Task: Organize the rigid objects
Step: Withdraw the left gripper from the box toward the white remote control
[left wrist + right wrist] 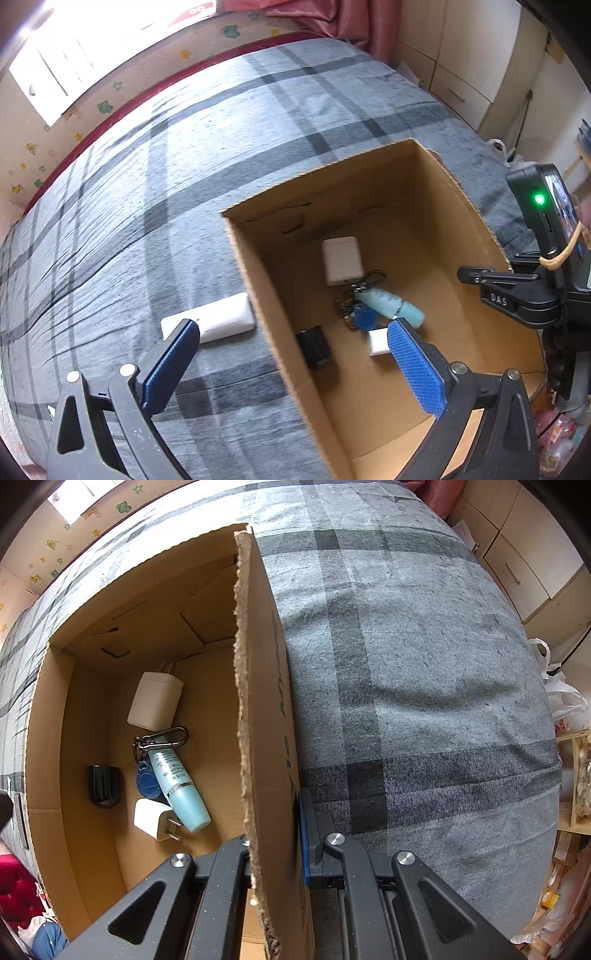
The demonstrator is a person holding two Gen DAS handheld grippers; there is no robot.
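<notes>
Setting: a bed (pixel 192 177) under a grey plaid blanket, and an open cardboard box (pixel 258 280) sitting on it.
Left gripper (pixel 291 343): up above the near corner of the box, jaws wide apart, nothing between the 2 blue pads (pixel 413 365). 1 finger hangs over the blanket, the other over the inside of the box.
Right gripper (pixel 275 834): pointing straight down and clamped on the right wall of the box (pixel 258 701). 1 blue pad (pixel 304 834) presses the outer face; the inner finger is hidden behind the cardboard edge.
Power bank (pixel 218 319): white, flat, lying on the blanket just outside the left wall of the box, the only loose item outside it.
Large charger (pixel 155 699): white block on the box floor toward the far end, 2 prongs pointing at the back wall.
Key bunch (pixel 159 738): dark carabiner clip with a blue oval fob (pixel 147 781), right beside the large charger.
Tube (pixel 179 790): pale teal, lying across the keys, its cap end toward the near side of the box.
Small charger (pixel 153 818): white cube with 2 prongs, touching the tube's cap end.
Black object (pixel 104 785): small, dark and glossy, against the left wall inside the box, apart from the others; I cannot tell what it is.
Room edge: pink curtain (pixel 332 22) past the far end of the bed, beige cabinets (pixel 528 565) to the right.
</notes>
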